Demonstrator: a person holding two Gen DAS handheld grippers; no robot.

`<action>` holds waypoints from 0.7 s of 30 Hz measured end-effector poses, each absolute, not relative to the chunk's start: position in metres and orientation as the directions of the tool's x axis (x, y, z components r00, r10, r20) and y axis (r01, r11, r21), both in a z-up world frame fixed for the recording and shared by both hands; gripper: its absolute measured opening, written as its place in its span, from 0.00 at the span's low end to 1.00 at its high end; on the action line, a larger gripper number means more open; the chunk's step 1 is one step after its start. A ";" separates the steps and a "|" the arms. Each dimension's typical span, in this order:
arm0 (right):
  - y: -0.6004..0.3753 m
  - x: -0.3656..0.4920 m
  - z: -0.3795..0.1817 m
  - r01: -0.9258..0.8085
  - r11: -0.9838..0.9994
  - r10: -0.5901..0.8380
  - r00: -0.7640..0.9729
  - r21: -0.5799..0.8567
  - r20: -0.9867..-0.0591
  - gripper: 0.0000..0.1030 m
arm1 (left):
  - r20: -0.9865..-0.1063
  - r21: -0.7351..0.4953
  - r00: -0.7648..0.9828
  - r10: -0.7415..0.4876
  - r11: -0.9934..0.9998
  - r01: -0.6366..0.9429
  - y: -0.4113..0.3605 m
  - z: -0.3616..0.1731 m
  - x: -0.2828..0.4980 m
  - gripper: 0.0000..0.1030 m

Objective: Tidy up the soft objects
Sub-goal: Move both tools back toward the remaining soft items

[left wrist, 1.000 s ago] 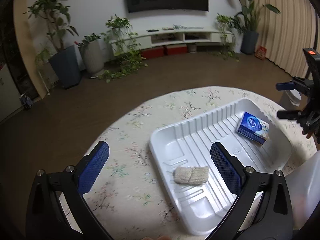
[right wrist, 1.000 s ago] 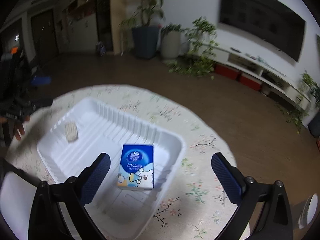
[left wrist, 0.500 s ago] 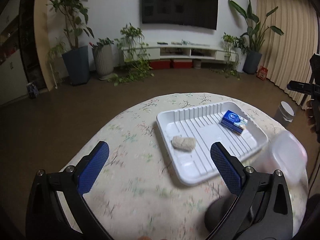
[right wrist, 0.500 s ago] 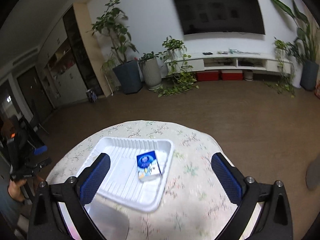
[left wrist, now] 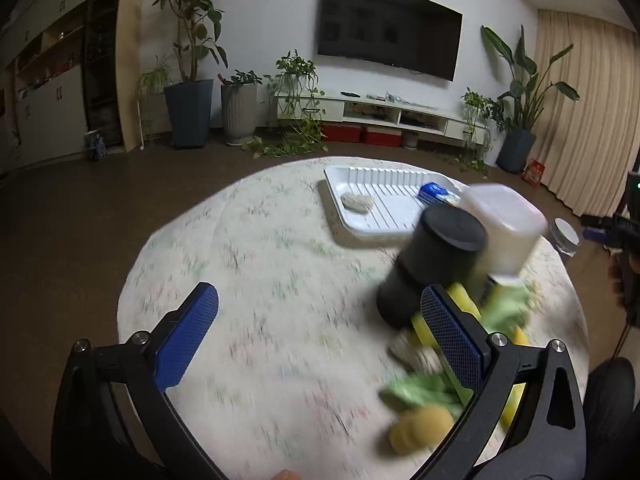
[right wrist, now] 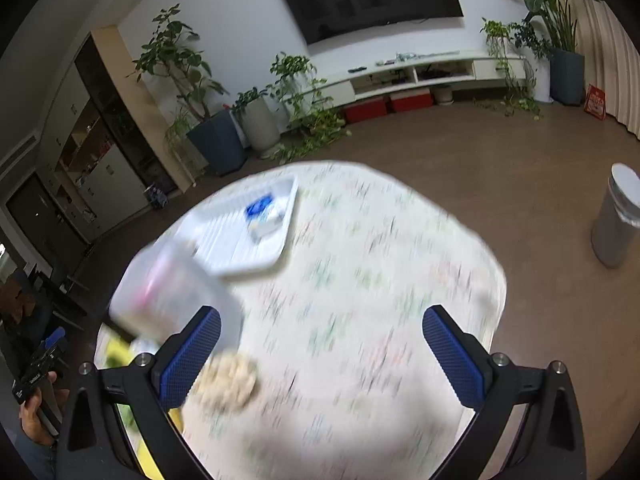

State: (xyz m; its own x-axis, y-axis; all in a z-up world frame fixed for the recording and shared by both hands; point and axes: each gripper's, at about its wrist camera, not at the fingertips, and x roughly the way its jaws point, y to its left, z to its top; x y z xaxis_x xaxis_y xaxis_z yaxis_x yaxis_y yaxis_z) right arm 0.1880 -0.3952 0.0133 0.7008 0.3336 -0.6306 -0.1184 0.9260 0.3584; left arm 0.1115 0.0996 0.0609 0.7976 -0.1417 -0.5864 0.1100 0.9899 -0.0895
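- Two grippers hang over a round table (left wrist: 260, 280) with a floral cloth, both with jaws spread wide and nothing between them.
- Left gripper (left wrist: 320, 320): bare cloth lies between its blue pads; the soft things sit at and beyond its right finger (left wrist: 452, 336).
- Just past that right finger stands a black can (left wrist: 432, 264), with a clear tub (left wrist: 504, 228) touching or just behind it (blur hides which).
- Around the right finger's base lie a yellow ball (left wrist: 420, 426), a beige pad (left wrist: 416, 354) and some green and yellow pieces (left wrist: 424, 386), all smeared by motion.
- Well ahead of the left jaws sits a white tray (left wrist: 360, 224); in it lie a beige roll (left wrist: 357, 203) toward its left end and a blue pack (left wrist: 436, 192) toward its right end, apart from each other.
- Right gripper (right wrist: 320, 356): only cloth between its pads.
- Just beside its left finger (right wrist: 192, 352) lies the beige pad (right wrist: 228, 380), partly behind the fingertip.
- Ahead and left of that finger stands the tub (right wrist: 172, 292), with the tray (right wrist: 240, 240) and the pack (right wrist: 262, 210) beyond it.
- A hand (right wrist: 36, 412) on the left gripper's handle shows at the far left edge of the right view.
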 end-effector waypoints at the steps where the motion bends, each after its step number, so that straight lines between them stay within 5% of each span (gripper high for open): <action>1: -0.390 0.176 0.009 -0.125 0.924 0.342 0.695 0.361 -0.633 1.00 | -0.587 -0.092 0.796 -0.150 0.989 0.119 0.096 0.059 0.102 1.00; 11: -0.300 0.085 -0.020 -0.268 0.906 0.421 0.625 0.326 -0.657 1.00 | -0.613 -0.162 0.745 -0.264 0.964 0.209 0.046 0.030 0.033 1.00; 21: -0.217 0.046 -0.041 -0.384 0.893 0.428 0.564 0.235 -0.706 1.00 | -0.698 -0.145 0.682 -0.217 0.976 0.162 0.033 0.006 0.024 1.00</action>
